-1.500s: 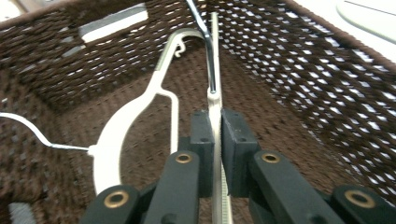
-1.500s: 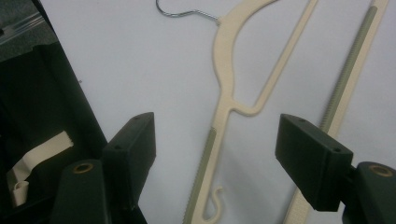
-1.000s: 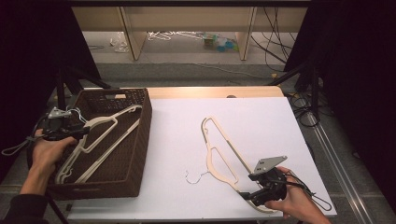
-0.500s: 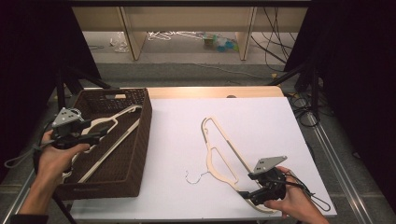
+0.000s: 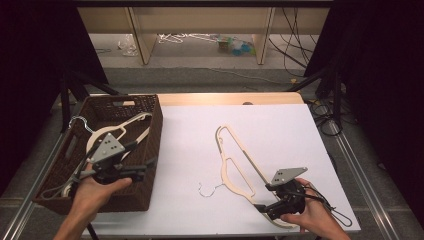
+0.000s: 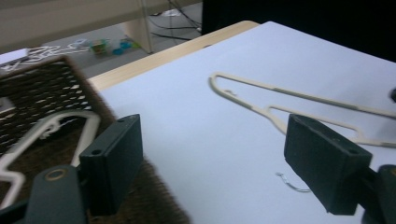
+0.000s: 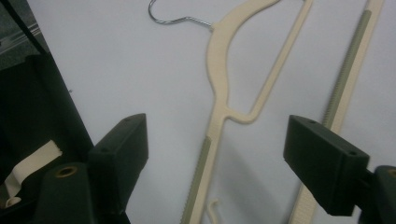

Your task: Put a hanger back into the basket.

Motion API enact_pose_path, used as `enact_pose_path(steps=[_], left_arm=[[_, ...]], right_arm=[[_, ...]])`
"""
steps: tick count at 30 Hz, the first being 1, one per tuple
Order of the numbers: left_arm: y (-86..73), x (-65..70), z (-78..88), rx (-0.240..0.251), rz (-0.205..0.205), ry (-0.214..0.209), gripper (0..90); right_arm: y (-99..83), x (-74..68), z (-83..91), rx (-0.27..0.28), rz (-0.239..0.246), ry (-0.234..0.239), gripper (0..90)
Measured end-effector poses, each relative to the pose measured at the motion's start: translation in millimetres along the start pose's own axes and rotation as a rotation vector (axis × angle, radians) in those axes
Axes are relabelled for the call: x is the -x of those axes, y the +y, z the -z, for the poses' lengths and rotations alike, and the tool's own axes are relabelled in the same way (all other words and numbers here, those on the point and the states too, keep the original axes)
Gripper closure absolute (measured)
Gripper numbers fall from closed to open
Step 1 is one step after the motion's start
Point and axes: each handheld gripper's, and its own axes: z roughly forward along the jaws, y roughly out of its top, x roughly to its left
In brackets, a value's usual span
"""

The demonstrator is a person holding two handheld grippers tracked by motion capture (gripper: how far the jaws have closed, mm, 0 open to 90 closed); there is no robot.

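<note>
High view: white table [image 5: 280, 125] seen, wicker basket [image 5: 150, 150] at left with cream hanger [image 5: 102, 135] inside. Second cream hanger [image 5: 235, 160] laid flat on table. Left gripper [image 5: 135, 172] held over basket, jaws spread. Right gripper [image 5: 265, 207] at second hanger's near end, jaws spread, empty. No writing legible.

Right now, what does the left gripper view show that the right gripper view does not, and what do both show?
The left gripper view alone shows the brown wicker basket with a cream hanger inside, the wooden table edge, and clutter on the floor beyond.

The right gripper view alone shows the grey ribbed strips on the hanger's arms, a small notch hook, and a strip of tape at the dark table edge.

Both show open black fingers, the white table cover, and the cream hanger on the table with its metal hook.
</note>
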Motion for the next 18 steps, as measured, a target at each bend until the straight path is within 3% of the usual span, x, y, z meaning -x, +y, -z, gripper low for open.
enact_pose_path(steps=[1, 5, 7, 10, 13, 18], left_arm=[[0.0, 0.0, 0.0, 0.0, 0.0, 0.0, 18.2], [-8.1, 20.9, -7.3, 0.045, -0.008, -0.056, 16.7], [-12.7, 29.0, -9.5, 0.057, -0.02, -0.056, 16.0], [-21.4, 37.3, -12.9, 0.064, -0.005, -0.068, 16.0], [-34.4, 44.2, -15.7, 0.064, -0.027, -0.081, 16.0], [-48.2, 53.7, -18.5, 0.06, -0.061, -0.084, 16.0]], right_arm=[[-0.5, -0.1, -1.6, 0.01, -0.004, -0.004, 22.5], [-0.5, 0.5, -3.5, 0.015, -0.012, -0.003, 22.1], [-0.6, 0.9, -4.5, 0.026, -0.014, -0.006, 21.6], [-1.3, -1.0, -2.6, 0.009, -0.035, -0.001, 21.2], [-1.3, -0.4, -5.7, 0.035, -0.014, -0.016, 21.0], [-1.9, -0.4, -8.9, 0.028, 0.003, -0.013, 21.1]])
